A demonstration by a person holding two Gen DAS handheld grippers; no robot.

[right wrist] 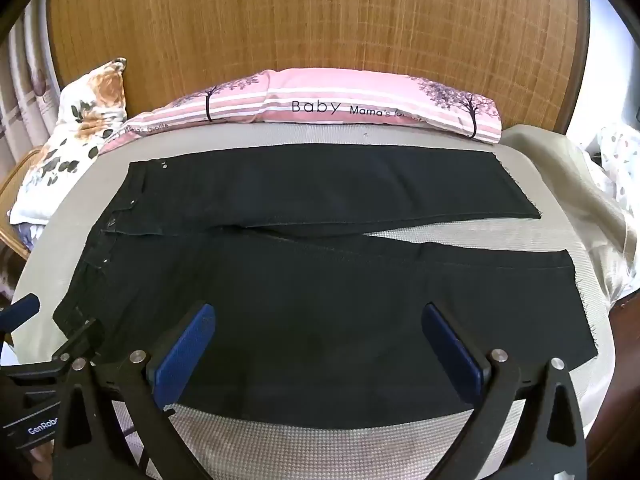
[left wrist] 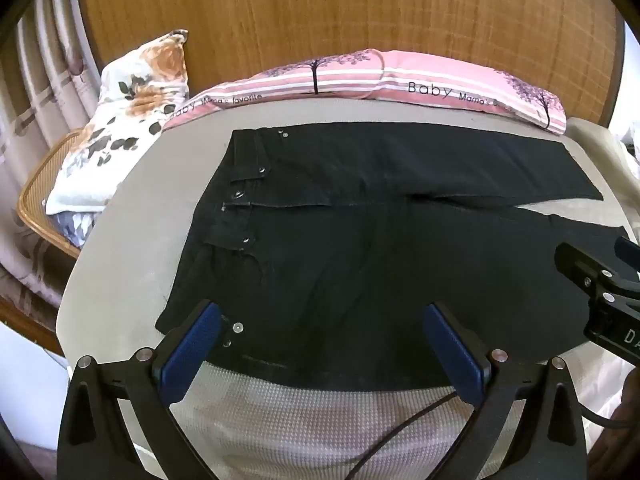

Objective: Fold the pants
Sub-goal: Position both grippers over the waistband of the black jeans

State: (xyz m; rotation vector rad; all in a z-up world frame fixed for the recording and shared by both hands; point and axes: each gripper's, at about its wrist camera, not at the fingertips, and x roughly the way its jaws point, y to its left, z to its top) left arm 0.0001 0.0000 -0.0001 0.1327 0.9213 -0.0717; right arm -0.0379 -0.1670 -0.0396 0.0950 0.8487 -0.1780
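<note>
Black pants [left wrist: 360, 248] lie flat on the bed, waistband to the left, both legs stretched to the right with a narrow gap between them; they also show in the right wrist view [right wrist: 320, 292]. My left gripper [left wrist: 324, 320] is open, hovering over the near leg by the waistband's near corner. My right gripper [right wrist: 320, 320] is open, above the near leg's middle. The right gripper's body shows in the left wrist view [left wrist: 600, 292]. The left gripper's body shows in the right wrist view [right wrist: 36, 364].
A beige textured bed cover [right wrist: 460, 232] lies under the pants. A pink "Baby" pillow [right wrist: 340, 104] and a floral pillow [left wrist: 132, 120] sit at the wooden headboard [left wrist: 320, 20]. A wicker chair edge [left wrist: 36, 204] stands at left. Crumpled bedding [right wrist: 600, 200] lies at right.
</note>
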